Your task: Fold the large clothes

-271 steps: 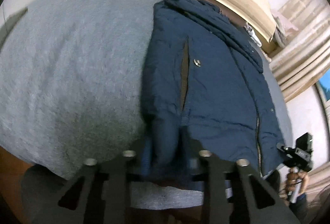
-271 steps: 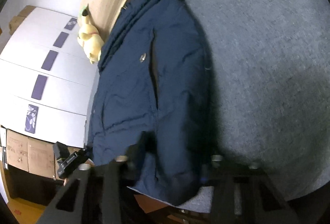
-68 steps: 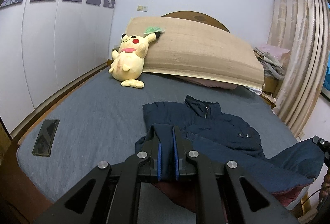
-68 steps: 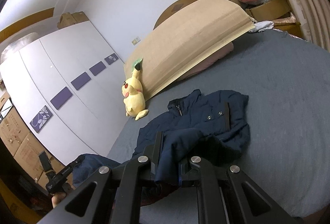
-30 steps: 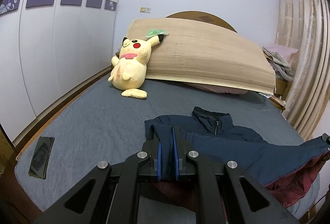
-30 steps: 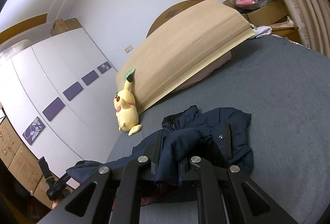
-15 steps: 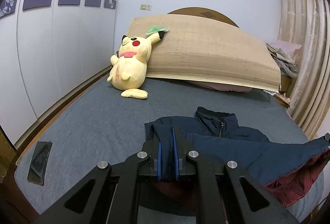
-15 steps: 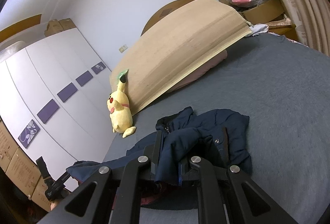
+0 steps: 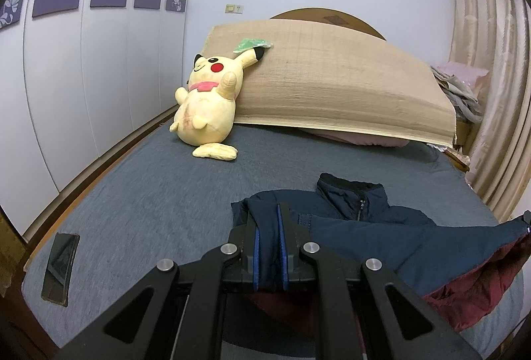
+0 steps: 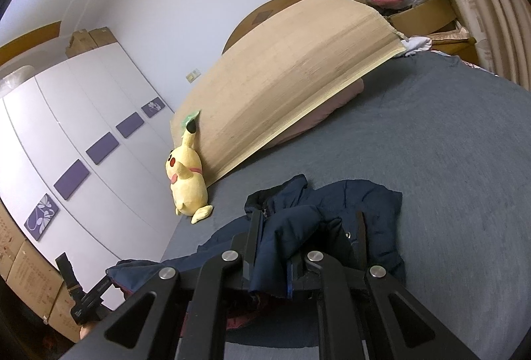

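Both the left gripper (image 9: 268,237) and right gripper (image 10: 272,247) are clamping the navy jacket's (image 9: 371,220) hem, lifting it toward 12 o'clock over the bed (image 9: 149,204).

— Right gripper (image 10: 270,252)? Jaws clamped on a fold of the navy jacket (image 10: 371,220), dark red lining showing below.

— And the collar end? Lying on the grey bed (image 10: 431,154), hem edge raised toward the left gripper (image 10: 88,302) at lower left.

— Beyond? Yellow Pikachu plush (image 10: 186,184) leaning on a bamboo mat (image 10: 292,94); white wardrobe (image 10: 76,141) with purple panels; cardboard boxes (image 10: 26,283) below it.
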Demonstrator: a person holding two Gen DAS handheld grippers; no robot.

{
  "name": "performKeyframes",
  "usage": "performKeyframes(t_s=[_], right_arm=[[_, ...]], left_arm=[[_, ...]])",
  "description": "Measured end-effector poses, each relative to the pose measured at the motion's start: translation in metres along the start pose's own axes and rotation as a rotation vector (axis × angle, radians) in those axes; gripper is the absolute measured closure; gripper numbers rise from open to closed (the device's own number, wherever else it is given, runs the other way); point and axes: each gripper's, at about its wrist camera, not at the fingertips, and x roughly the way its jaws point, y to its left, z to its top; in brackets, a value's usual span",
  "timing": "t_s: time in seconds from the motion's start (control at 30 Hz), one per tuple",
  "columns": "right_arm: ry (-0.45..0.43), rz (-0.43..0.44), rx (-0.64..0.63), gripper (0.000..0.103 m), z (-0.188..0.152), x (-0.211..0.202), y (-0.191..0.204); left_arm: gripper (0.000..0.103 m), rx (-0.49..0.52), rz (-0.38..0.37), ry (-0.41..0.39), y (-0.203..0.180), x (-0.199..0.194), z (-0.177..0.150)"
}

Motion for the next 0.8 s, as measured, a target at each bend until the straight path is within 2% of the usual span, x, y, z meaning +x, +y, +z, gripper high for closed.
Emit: performKeyframes(t_s=[0.8], right_arm=[[0.035,-0.055,0.012,0.092,0.029,0.054,-0.014]], left_arm=[[0.093,0.035,0.028,0.045,-0.014,0.053,0.021]])
